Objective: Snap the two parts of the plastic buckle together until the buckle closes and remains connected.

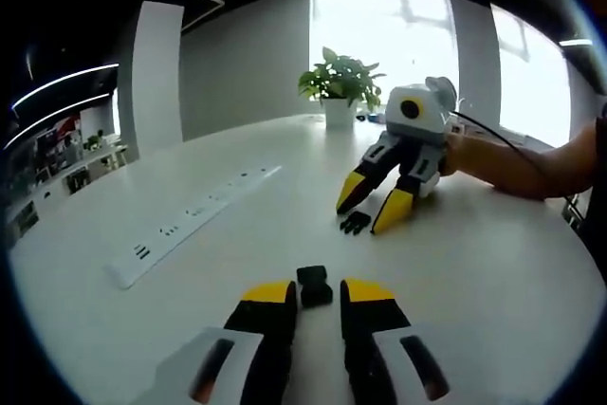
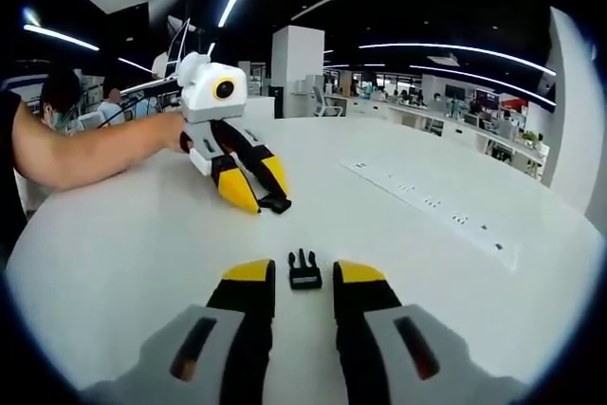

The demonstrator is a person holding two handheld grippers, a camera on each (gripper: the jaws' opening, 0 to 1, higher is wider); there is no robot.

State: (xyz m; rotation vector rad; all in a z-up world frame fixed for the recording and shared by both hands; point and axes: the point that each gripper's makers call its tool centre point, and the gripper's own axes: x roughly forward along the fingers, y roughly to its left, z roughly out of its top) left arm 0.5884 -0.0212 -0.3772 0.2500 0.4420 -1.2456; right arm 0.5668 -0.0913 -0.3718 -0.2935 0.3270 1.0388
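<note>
A: Status of the buckle, please.

B: Unjoined. The socket half point(image 1: 314, 285) lies on the white table point(image 1: 493, 263) at 12 o'clock from the left gripper point(image 1: 317, 296), between its yellow-tipped jaws. The pronged half point(image 2: 303, 270) lies likewise between the jaws of the right gripper point(image 2: 303, 282), prongs pointing away from it.

A: Jaw condition?

B: Both sets stand apart, each straddling its own half. Contact with the plastic is not evident; at this fisheye angle it probably is a loose bracket, not a grip.

A: Separation of the parts?

B: In the left gripper view the pronged half sits at 1 o'clock, well apart from the socket half. A power strip point(image 1: 190, 222) runs off at 10 o'clock, and a potted plant point(image 1: 340, 87) stands at 12 o'clock.

A: Work remaining?

B: Judged from this: grasp both halves, align prongs to socket, press until latched. No step appears complete.
</note>
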